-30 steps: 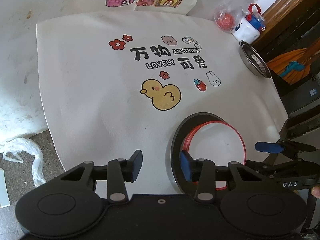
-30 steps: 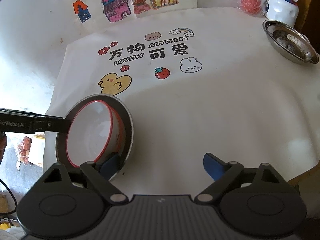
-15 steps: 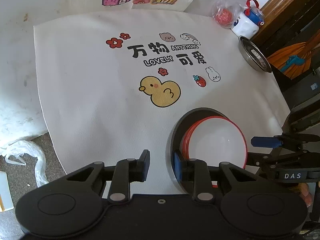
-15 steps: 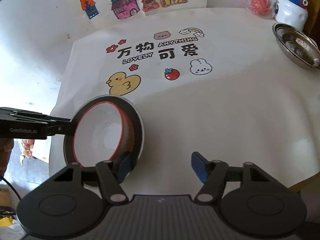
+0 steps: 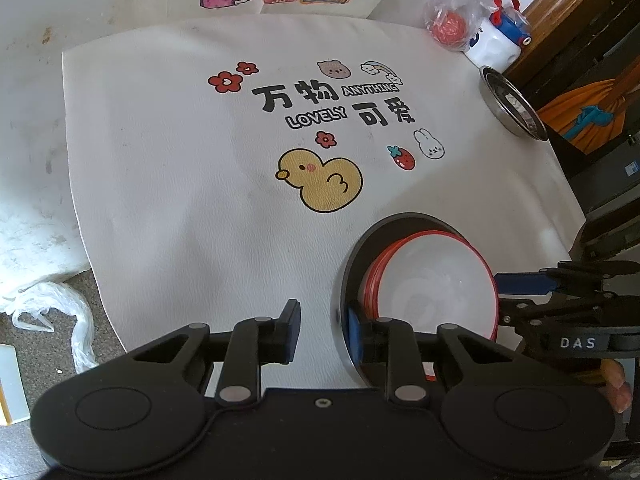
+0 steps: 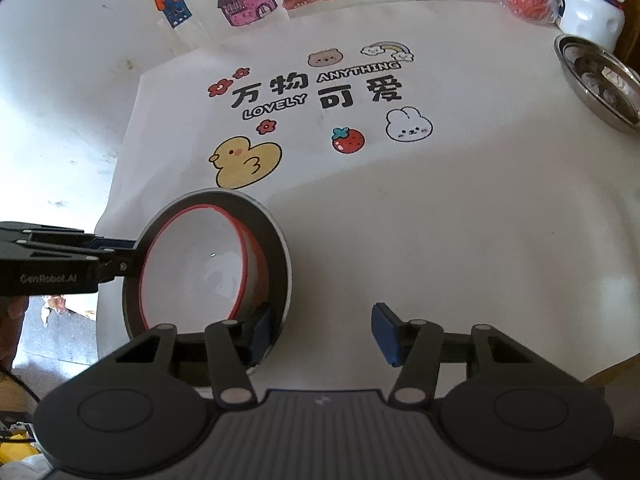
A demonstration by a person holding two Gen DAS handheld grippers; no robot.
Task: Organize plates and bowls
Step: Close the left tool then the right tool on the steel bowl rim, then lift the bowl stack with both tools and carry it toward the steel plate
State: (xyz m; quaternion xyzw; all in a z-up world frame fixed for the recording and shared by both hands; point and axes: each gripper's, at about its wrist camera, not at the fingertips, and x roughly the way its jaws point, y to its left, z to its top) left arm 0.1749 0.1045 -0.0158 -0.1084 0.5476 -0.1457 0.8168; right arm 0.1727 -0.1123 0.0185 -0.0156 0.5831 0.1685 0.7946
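**Bowl nested in dark plate; steel dish not yet gathered**

A red-rimmed white bowl (image 5: 434,288) sits inside a dark plate (image 5: 352,256) at the lower right of the left wrist view, on the white printed mat (image 5: 180,160) covering the table. That nesting looks done. A stainless steel dish (image 6: 600,80) lies well apart at the upper right, apparently left to collect; what it holds is too small to tell.

The left gripper (image 5: 322,330) has narrow fingers straddling the plate's near rim, not clearly clamped on it. The right gripper (image 6: 324,334) has wide fingers, one at the plate's edge, holding nothing.
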